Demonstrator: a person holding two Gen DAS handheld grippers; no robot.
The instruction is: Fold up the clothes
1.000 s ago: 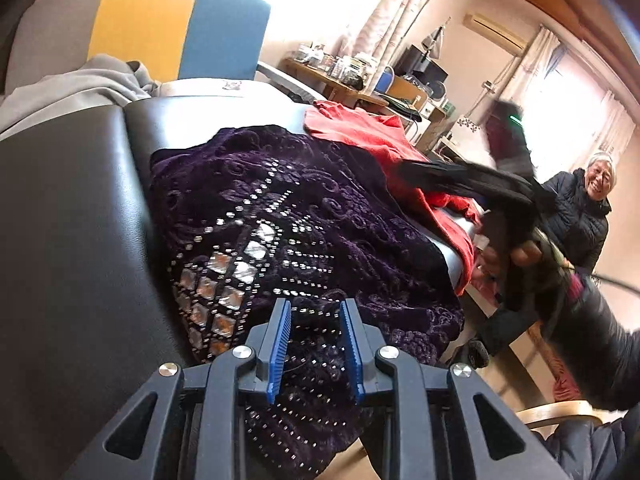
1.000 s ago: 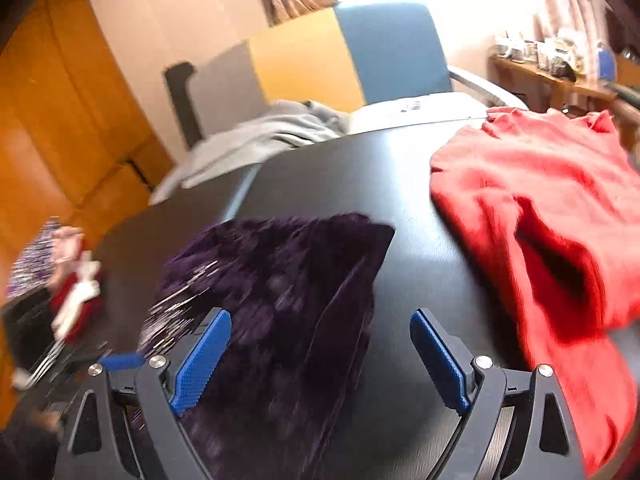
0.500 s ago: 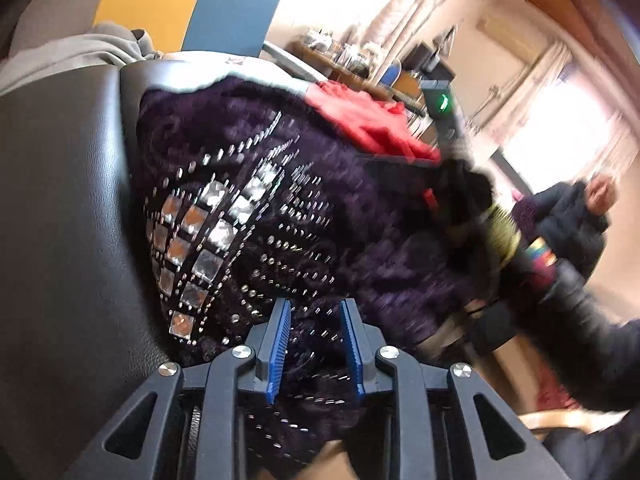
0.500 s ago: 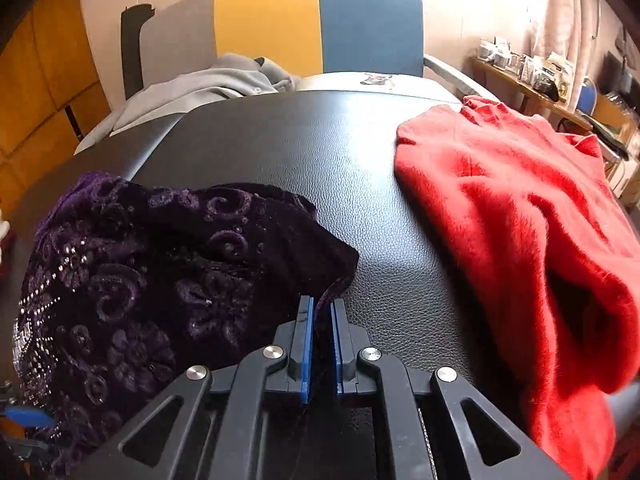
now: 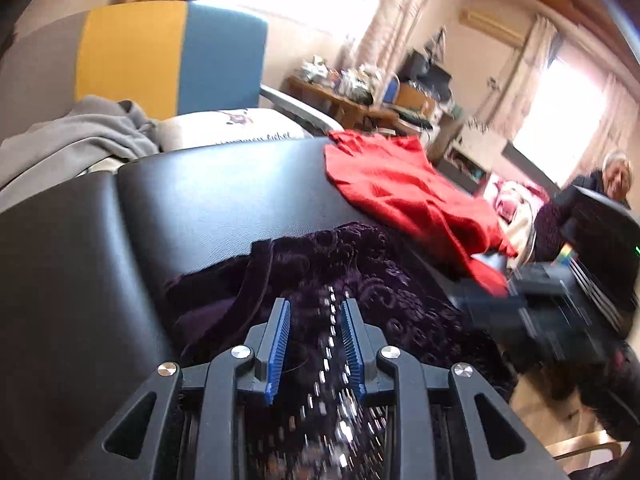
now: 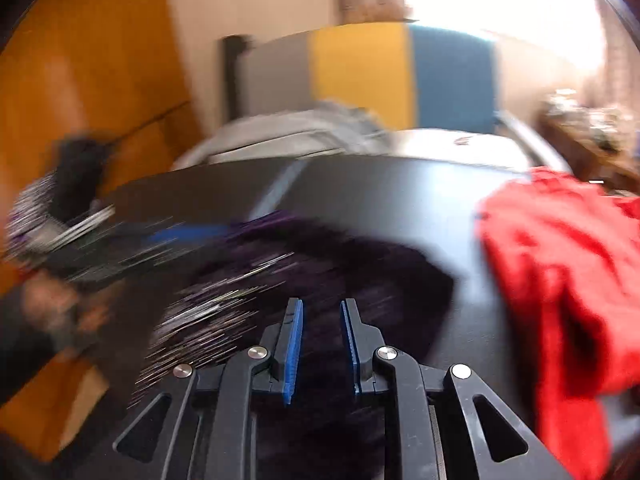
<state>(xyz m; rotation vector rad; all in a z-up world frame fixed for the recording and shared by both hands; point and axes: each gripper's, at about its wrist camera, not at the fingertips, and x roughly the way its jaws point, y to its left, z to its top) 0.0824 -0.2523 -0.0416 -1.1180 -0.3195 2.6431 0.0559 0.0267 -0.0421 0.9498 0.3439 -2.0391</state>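
**Two grippers working a purple velvet garment on a black padded surface**

I am looking along my left gripper (image 5: 314,316), whose blue-padded fingers are sitting a narrow gap apart with a strip of dark purple velvet garment studded with silver beads (image 5: 360,280) running between them; I cannot tell whether the pads are actually pinching the cloth. The garment is lying bunched on the near part of a black leather-like padded surface (image 5: 200,200). Beyond it and to the right, a bright red knitted sweater (image 5: 400,184) is spreading over the far edge of the same surface. A grey hooded sweatshirt (image 5: 72,140) is lying on a grey, yellow and blue chair (image 5: 168,52) behind.

My right gripper (image 6: 320,316) is showing a similar narrow gap above the purple cloth; this view is heavily blurred, so I cannot tell its grip either. No containers are showing clearly. A person in dark clothes (image 5: 608,184) is sitting at the far right.
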